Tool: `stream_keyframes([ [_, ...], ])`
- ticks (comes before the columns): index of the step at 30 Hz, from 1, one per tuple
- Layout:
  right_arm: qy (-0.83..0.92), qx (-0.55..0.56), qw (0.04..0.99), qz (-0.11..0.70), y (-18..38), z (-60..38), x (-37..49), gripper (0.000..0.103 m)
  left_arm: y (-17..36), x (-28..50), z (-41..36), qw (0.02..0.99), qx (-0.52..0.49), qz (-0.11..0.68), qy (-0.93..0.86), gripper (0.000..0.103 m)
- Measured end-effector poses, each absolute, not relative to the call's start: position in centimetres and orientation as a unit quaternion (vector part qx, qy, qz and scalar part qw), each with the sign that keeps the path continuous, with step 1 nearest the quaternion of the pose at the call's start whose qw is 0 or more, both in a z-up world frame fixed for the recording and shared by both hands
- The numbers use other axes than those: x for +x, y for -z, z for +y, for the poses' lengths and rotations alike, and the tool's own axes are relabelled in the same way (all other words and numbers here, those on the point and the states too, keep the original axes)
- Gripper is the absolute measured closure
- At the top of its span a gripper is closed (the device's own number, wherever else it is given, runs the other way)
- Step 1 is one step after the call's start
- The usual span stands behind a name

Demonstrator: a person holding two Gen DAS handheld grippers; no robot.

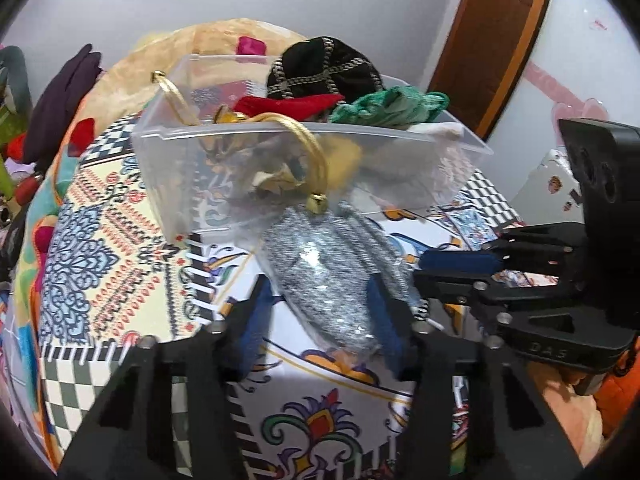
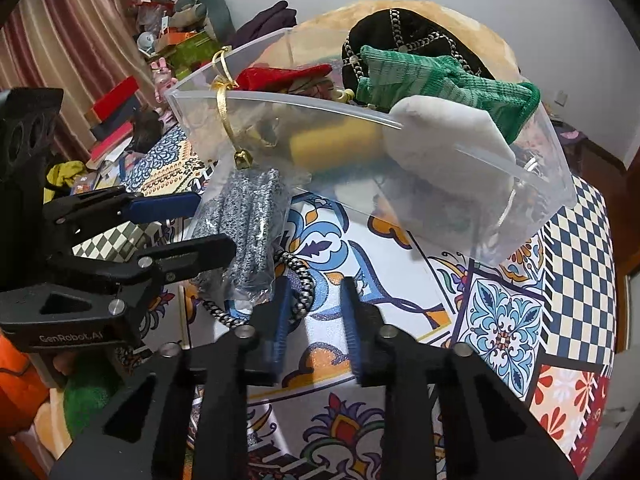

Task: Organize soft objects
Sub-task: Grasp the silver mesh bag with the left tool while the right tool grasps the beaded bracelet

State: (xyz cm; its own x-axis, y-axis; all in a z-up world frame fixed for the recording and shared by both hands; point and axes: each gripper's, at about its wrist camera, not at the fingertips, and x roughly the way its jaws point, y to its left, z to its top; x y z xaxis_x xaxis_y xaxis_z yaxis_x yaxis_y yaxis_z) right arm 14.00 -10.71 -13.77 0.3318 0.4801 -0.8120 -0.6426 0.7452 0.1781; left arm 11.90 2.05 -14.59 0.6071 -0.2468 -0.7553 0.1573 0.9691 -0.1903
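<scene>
Left claw (image 1: 316,312): fingers apart, straddling the grey bagged bundle (image 1: 332,276) without clamping it. The bundle lies on the patterned surface (image 1: 120,216), touching the front wall of the clear bin (image 1: 168,140), which is already heaped. Close on the bundle's middle, lift above the rim, and place it in the lower left part. Right claw (image 2: 314,320): fingers apart, empty, just beside a braided cord (image 2: 298,280); keep it clear of that cord.
</scene>
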Motion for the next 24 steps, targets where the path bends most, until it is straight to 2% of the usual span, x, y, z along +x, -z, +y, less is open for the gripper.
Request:
stream_keyframes([
  [2,-0.352,-0.093,0.810,0.460,13.8,-10.5,13.7,0.093,14.4,11.8,1.8,0.896,-0.050,0.426,0.117,0.070],
  [8,-0.338,-0.115,0.822,0.445,13.8,-9.9,13.3,0.096,13.6,11.0,2.1,0.899,-0.055,0.420,0.115,0.093],
  [24,-0.308,-0.071,0.853,0.415,11.9,-13.3,12.9,0.098,9.2,6.8,2.9,0.927,-0.020,0.367,0.074,0.097],
])
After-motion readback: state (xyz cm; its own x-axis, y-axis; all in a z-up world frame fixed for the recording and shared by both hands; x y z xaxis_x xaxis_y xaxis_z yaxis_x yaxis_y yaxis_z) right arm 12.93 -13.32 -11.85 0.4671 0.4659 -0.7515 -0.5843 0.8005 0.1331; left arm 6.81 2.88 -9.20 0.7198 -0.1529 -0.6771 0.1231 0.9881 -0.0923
